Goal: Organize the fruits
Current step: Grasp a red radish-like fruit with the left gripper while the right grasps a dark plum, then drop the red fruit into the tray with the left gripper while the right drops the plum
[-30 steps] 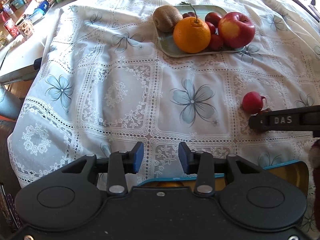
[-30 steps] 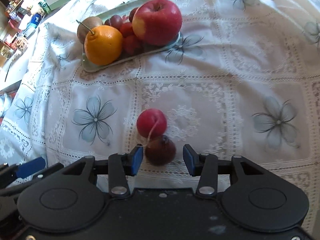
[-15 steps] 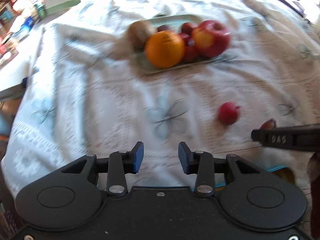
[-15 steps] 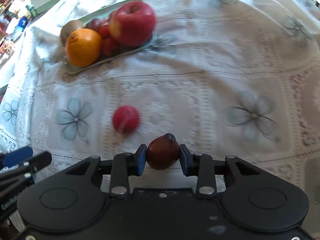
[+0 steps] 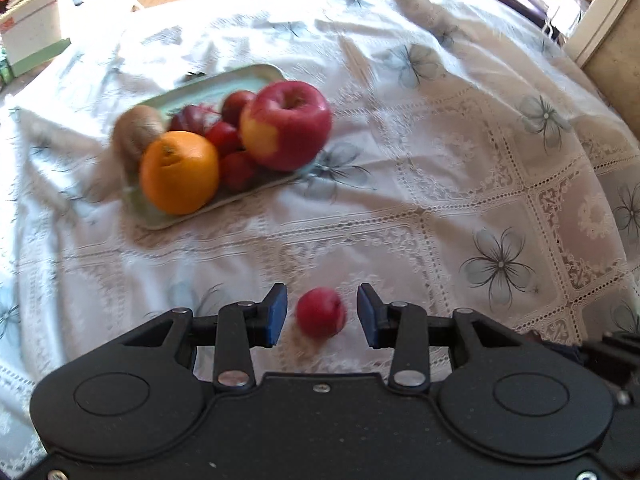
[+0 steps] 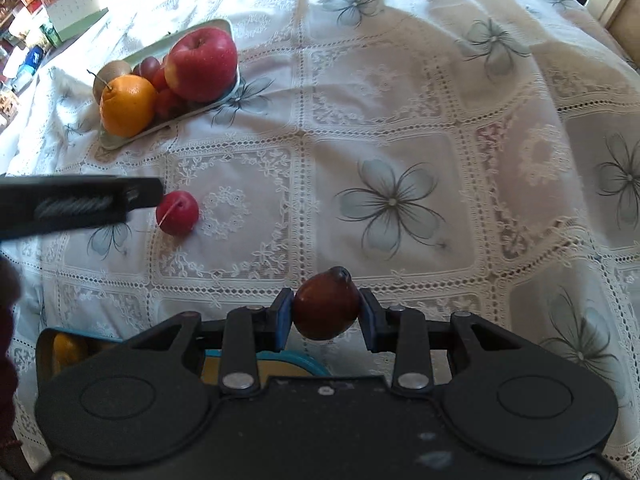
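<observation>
The right hand-held gripper [image 6: 325, 312] pinches a small dark red fruit [image 6: 326, 306] between its blue pads, holding it clear above the lace tablecloth [image 6: 400, 120] that covers the counter. The left hand-held gripper [image 5: 322, 314] is spread, its pads standing either side of a small bright red fruit [image 5: 321, 312] without touching it; that fruit lies on the cloth. In the right wrist view the same bright red fruit [image 6: 177, 213] sits just beside the tip of the left hand-held gripper's dark finger.

Farther back, a pale green tray [image 5: 168, 220] rests on the cloth, well apart from both loose fruits. It holds a large red apple [image 5: 286, 126], an orange [image 5: 180, 172], a brown kiwi [image 5: 136, 132] and several small red fruits [image 5: 236, 170] packed between them. A white box [image 6: 74, 4] stands beyond the counter's far left edge.
</observation>
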Demonstrator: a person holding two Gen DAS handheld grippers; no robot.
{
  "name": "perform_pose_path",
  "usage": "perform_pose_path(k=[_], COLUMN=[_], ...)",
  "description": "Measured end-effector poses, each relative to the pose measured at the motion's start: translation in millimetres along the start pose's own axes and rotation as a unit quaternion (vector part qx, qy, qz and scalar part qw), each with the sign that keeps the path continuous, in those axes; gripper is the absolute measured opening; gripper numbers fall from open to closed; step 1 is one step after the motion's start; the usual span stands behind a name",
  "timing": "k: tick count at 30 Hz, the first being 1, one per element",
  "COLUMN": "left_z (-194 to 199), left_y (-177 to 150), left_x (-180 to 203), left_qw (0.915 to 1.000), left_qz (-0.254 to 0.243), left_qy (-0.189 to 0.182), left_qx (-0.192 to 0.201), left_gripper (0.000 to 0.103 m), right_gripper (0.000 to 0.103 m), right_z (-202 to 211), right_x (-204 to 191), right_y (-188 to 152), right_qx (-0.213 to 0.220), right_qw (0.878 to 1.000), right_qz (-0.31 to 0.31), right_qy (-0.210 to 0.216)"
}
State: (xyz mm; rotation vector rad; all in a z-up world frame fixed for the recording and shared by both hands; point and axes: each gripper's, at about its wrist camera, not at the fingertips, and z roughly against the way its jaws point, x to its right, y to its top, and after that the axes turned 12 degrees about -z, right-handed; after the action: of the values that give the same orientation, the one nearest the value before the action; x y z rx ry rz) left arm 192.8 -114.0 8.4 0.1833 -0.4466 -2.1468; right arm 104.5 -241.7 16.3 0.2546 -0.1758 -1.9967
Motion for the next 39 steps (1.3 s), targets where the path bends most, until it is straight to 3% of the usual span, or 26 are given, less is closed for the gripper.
perform_pose_path(k=[8, 15, 18, 22, 27, 34, 39], left_z=[-36, -53, -51, -33, 8, 58, 73], left_y=[2, -5, -3, -4, -23, -79, -122], left_x=[20, 15, 11, 10, 0, -4, -11], left_qw=[0.9970, 0.9955, 0.9964, 0.9968, 0.9969, 0.9965, 0.9964], left_qz=[-0.037, -0.024, -0.006, 0.006, 0.036, 0.024, 0.032], left_qy=[0.050, 0.049, 0.037, 0.058, 0.038, 0.043, 0.042], left_qx=[-0.046, -0.078, -0.075, -0.055, -0.059, -0.067, -0.067], left_gripper=[0.048, 0.052, 0.045, 0.045, 0.045, 0.045, 0.045], right_gripper=[0.036, 0.036, 0.036, 0.036, 0.036, 0.036, 0.036], right_z=[8, 9, 13, 18, 24, 29, 29], right_x=[1, -1, -2, -1, -3, -10, -20], right_y=[-4, -8, -9, -10, -16, -32, -46], right_qx=[0.013, 0.010, 0.017, 0.014, 0.003, -0.025, -0.037], right_qw=[1.000, 1.000, 1.000, 1.000, 0.999, 0.997, 0.996], right_qz=[0.006, 0.012, 0.015, 0.012, 0.013, 0.025, 0.049], right_qy=[0.002, 0.009, 0.012, 0.024, 0.042, 0.061, 0.057])
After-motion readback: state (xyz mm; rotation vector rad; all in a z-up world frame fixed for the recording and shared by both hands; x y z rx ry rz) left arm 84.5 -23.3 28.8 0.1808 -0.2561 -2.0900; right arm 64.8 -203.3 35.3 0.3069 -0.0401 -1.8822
